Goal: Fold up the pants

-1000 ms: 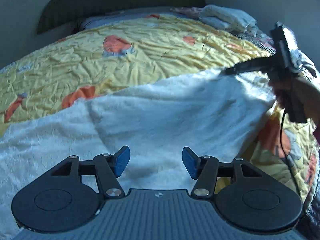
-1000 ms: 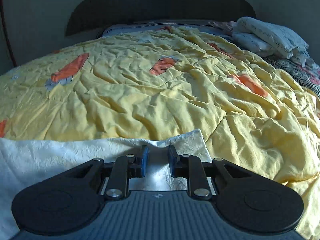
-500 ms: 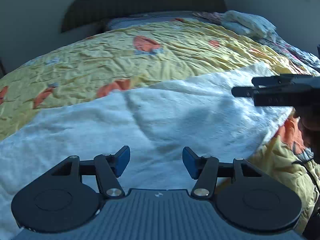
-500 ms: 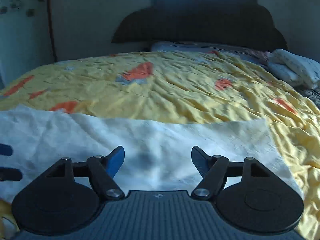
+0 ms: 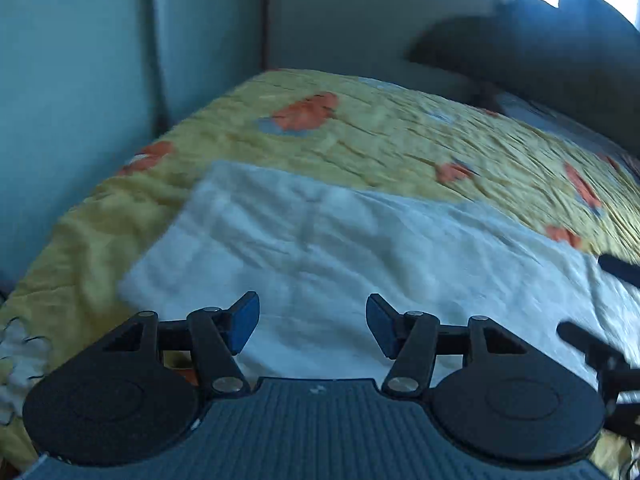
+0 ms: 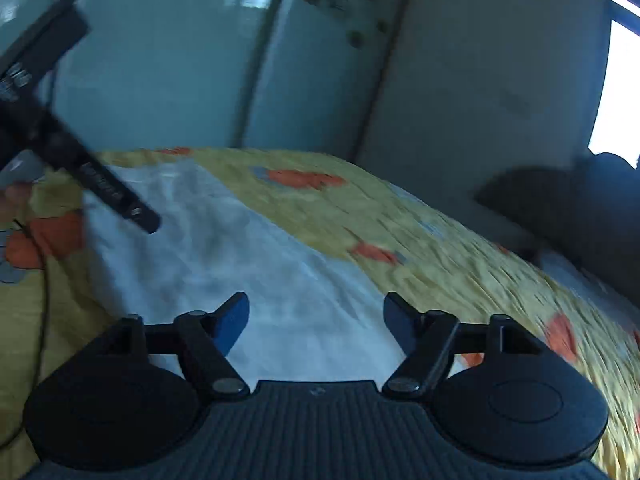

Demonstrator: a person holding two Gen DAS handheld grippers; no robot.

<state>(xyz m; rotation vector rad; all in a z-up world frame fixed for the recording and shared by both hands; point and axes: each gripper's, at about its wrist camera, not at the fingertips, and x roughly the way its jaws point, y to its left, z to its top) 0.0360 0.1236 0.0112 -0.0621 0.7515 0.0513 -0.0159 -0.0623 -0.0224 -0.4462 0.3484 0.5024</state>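
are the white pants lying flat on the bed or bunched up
Flat. The white pants lie spread as one broad sheet on the yellow bedspread, with only shallow wrinkles. Blur hides whether they are doubled over.

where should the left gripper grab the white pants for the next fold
Probably the near left corner of the white pants, coming in low from the near edge. In the left wrist view that corner lies flat on the yellow bedspread with its edge exposed, just ahead of the open left gripper, so one finger can slide under it. The frames are blurred, so seams are hard to tell.
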